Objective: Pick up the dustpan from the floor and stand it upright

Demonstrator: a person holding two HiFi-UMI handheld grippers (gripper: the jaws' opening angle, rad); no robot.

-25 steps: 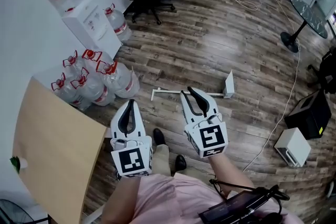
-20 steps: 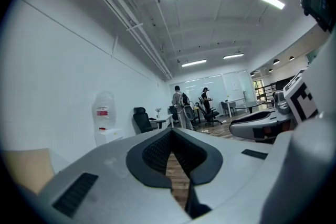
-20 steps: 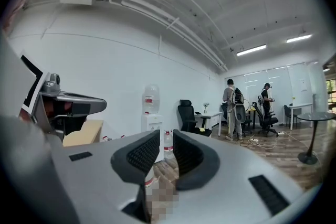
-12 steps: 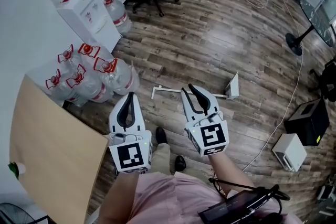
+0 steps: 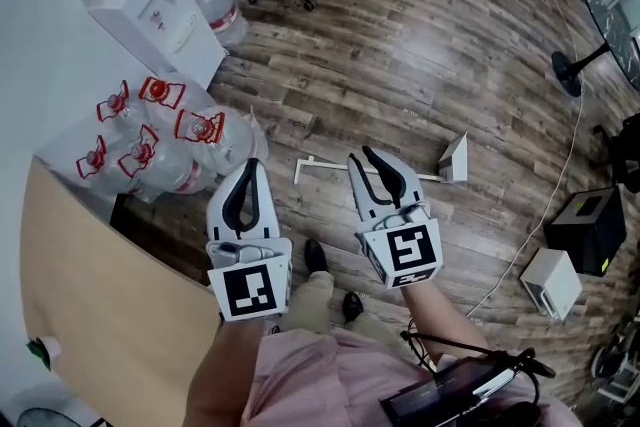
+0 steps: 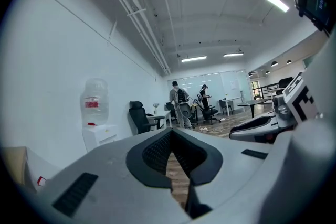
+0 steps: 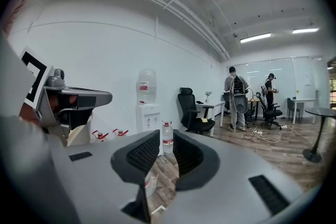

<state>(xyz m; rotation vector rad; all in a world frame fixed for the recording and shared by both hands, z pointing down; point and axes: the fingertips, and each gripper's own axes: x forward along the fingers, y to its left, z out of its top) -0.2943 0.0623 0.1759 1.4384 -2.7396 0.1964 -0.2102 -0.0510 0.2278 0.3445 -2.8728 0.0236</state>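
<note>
Long-handled dustpan (image 5: 455,158) lies flat on the wood floor (image 5: 420,65), ahead of the right gripper (image 5: 360,153) (jaws slightly parted, empty). Left gripper (image 5: 252,165) is clenched on nothing. Both have barely advanced; the pickup remains unstarted.

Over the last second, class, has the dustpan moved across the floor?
No. The dustpan lies where it was, its handle end equally near the water bottles; only the view shifted.

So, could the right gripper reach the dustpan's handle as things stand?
Likely yes: the right gripper, jaws apart and empty, hangs over the dustpan's handle on open floor; nothing lies between.
</note>
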